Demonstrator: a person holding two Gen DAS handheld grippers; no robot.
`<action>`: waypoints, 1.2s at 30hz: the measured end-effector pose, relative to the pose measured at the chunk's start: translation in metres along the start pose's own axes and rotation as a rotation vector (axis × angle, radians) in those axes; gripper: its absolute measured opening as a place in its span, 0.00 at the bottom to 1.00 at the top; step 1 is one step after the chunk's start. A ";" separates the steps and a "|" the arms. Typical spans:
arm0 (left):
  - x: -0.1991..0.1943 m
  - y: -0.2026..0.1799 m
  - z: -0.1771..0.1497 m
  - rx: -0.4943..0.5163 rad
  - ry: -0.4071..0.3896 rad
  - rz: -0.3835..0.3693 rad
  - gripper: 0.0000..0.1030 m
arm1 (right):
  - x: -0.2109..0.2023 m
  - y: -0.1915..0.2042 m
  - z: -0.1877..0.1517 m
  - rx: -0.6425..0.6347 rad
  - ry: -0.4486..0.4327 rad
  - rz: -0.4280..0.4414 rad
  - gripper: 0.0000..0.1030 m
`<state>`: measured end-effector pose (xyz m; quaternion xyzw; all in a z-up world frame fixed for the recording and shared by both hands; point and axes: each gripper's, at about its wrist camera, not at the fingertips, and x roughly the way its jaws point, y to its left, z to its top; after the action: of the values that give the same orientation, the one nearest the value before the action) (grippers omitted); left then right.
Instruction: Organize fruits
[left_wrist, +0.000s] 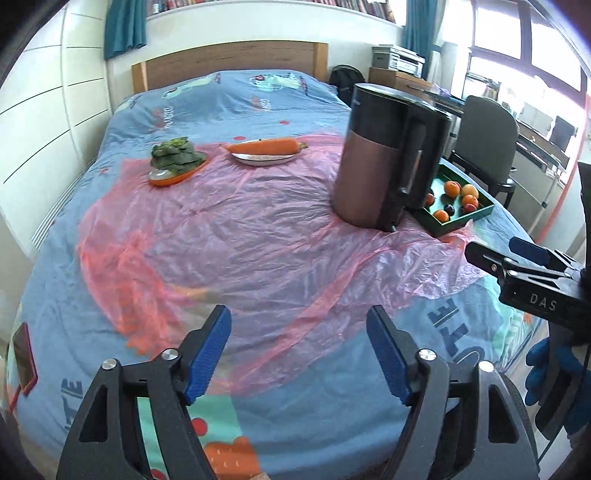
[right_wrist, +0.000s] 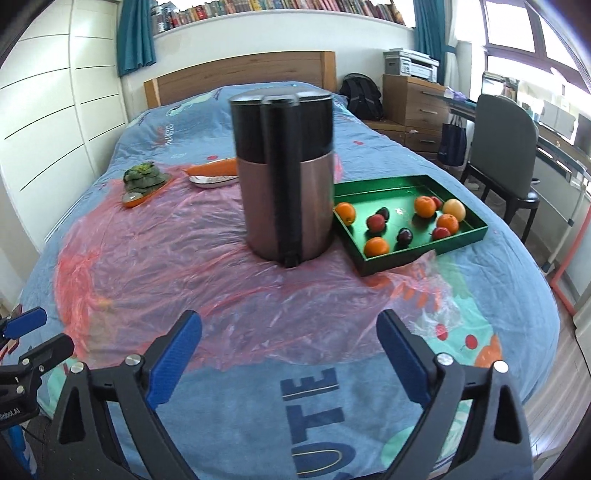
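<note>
- We hold our left gripper (left_wrist: 299, 354) over the bed (left_wrist: 258, 107), jaws wide apart with nothing in them.
- Our right gripper (right_wrist: 290, 356) is wide open too, and empty.
- The fruits (right_wrist: 424, 206) lie in a green tray (right_wrist: 399, 258) on the bed, far from both grippers.
- A tall brown kettle (right_wrist: 284, 192) stands just left of the tray, on pink plastic (right_wrist: 166, 258).

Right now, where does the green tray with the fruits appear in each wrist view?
Left wrist view: the green tray sits at right of middle, partly hidden behind the kettle.
Right wrist view: the green tray lies right of centre, fully visible beside the kettle.
Shared landmark: the kettle.
</note>
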<state>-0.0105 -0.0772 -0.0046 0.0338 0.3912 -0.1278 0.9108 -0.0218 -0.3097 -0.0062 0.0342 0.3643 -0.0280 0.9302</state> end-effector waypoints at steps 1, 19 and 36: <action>-0.004 0.007 -0.004 -0.021 -0.009 0.014 0.80 | -0.001 0.008 -0.002 -0.012 -0.004 0.014 1.00; -0.027 0.054 -0.023 -0.123 -0.050 0.113 0.95 | -0.016 0.042 -0.005 -0.081 -0.063 0.016 1.00; -0.024 0.055 -0.020 -0.129 -0.042 0.105 0.99 | -0.008 0.019 -0.005 -0.042 -0.054 -0.017 1.00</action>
<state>-0.0262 -0.0158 -0.0034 -0.0073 0.3773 -0.0552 0.9244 -0.0297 -0.2899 -0.0034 0.0106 0.3399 -0.0292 0.9399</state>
